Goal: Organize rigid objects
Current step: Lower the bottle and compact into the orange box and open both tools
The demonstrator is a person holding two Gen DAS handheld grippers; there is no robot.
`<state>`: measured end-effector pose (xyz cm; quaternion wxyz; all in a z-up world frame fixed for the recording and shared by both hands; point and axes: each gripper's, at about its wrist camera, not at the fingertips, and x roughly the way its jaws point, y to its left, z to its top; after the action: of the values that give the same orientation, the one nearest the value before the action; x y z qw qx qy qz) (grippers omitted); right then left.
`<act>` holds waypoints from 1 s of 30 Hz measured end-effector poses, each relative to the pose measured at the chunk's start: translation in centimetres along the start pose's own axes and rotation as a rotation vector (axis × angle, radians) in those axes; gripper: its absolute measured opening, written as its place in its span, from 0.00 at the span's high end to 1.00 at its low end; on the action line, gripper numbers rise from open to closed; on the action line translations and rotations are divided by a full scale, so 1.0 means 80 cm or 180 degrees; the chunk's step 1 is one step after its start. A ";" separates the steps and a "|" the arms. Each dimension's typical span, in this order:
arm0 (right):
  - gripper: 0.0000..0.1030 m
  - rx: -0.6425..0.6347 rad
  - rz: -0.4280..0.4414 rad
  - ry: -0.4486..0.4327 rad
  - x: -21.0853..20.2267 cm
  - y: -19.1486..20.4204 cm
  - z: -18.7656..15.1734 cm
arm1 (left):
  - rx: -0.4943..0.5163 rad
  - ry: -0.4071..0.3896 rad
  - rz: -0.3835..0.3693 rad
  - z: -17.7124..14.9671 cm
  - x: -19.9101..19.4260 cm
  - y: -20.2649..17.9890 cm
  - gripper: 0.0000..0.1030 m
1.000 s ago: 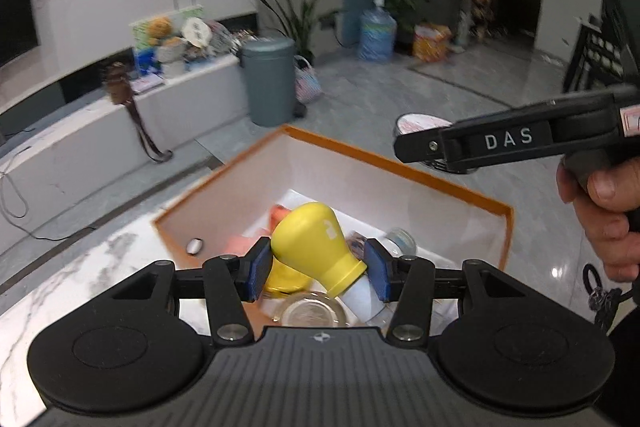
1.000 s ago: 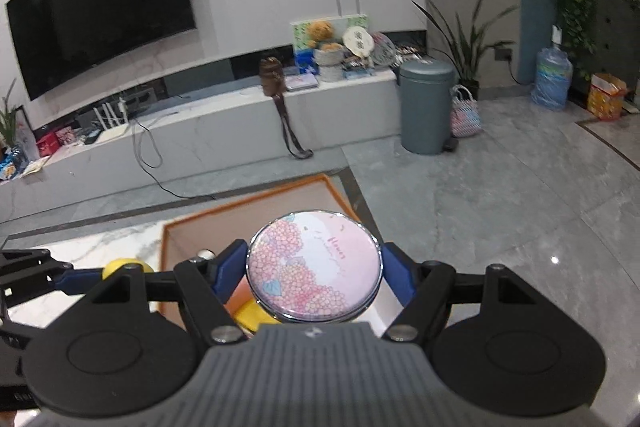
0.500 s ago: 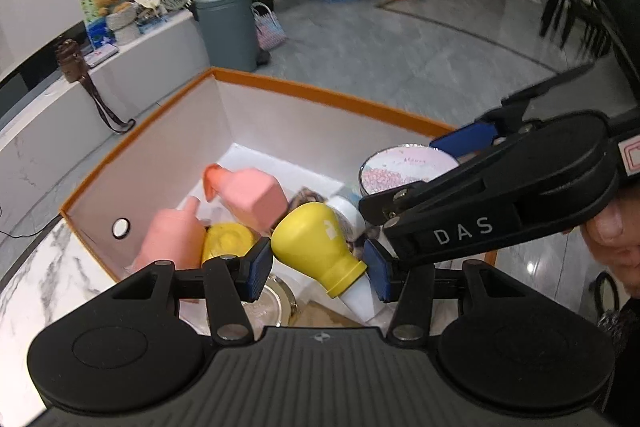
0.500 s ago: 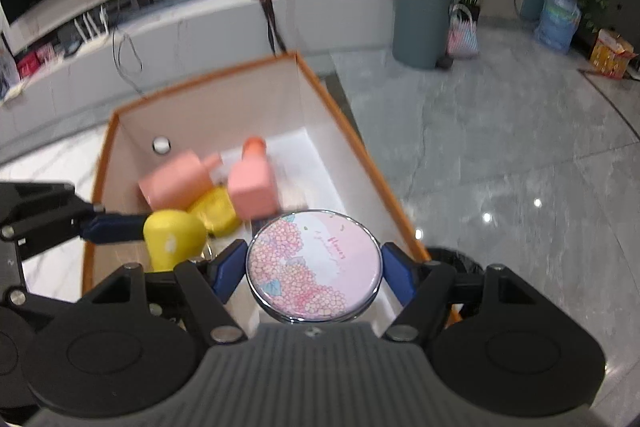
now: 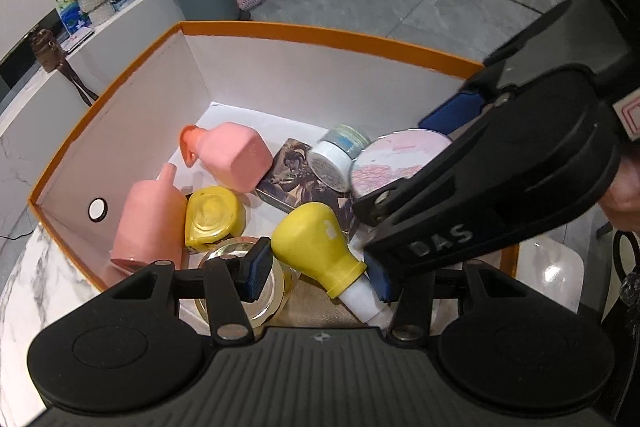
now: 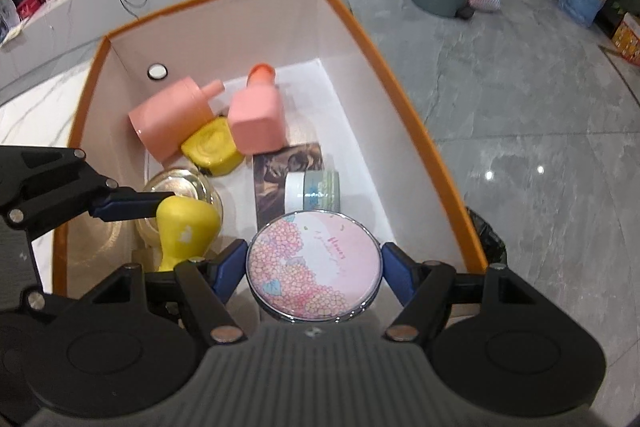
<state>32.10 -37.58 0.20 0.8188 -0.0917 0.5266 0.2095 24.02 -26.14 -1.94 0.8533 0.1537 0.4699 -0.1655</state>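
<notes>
Both grippers are hovering over the orange-rimmed white cardboard box: the left gripper is clamping the yellow bulb-shaped plastic object, while the right gripper is pinching the round pink floral compact mirror above the box's near end.

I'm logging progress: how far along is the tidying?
Done: pink bottles, a jar and more already lie in the box. In hand: left gripper holds the yellow bulb, right gripper the compact, both over the box. Left: releasing both.
</notes>
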 end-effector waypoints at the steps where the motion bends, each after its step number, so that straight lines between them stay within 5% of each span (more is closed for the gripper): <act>1: 0.30 -0.0018 0.0010 0.0008 0.002 0.001 0.001 | 0.0006 0.0012 0.0006 0.002 0.003 0.001 0.44; 21: 0.30 -0.0017 0.0026 0.0098 0.036 0.010 0.029 | 0.0009 0.0239 0.0194 0.017 0.031 0.017 0.44; 30: 0.30 0.0012 0.0042 0.0099 0.033 0.008 0.029 | 0.0003 0.0218 0.0210 0.016 0.022 0.013 0.29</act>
<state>34.66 -35.49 -1.17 0.8093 -0.0899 0.5402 0.2124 26.33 -25.96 -2.63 0.8416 0.1752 0.4935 -0.1322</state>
